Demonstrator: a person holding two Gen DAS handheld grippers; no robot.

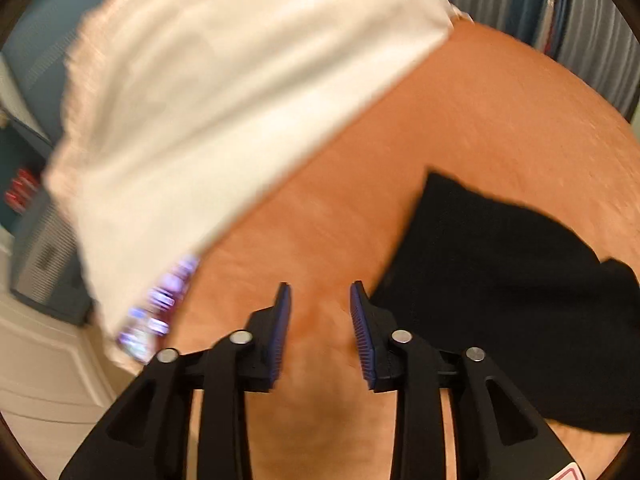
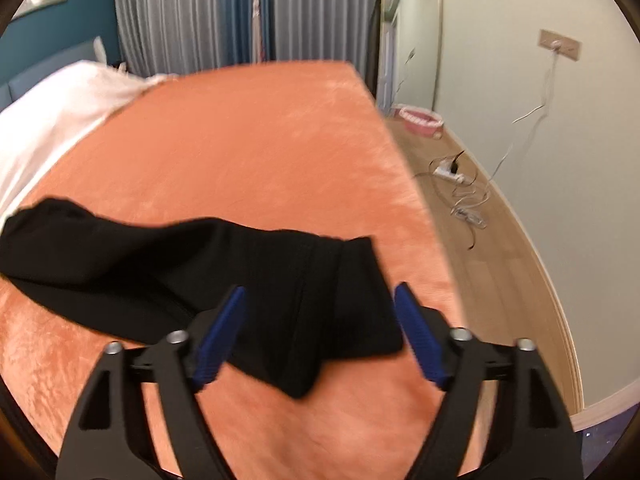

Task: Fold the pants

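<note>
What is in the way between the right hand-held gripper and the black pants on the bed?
Nothing visible. The right hand-held gripper is open directly over the black pants, which lie uncovered on the orange blanket.

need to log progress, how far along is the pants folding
Done: the black fabric pants lie bunched, apparently partly doubled over, on the orange plush bedspread. In hand: nothing; the left hand-held gripper and right hand-held gripper are both open. Left: smoothing and a neat final fold.

warm, even indoor light; left view smeared by motion blur, right view sharper; fisheye bends and darkens the edges.
</note>
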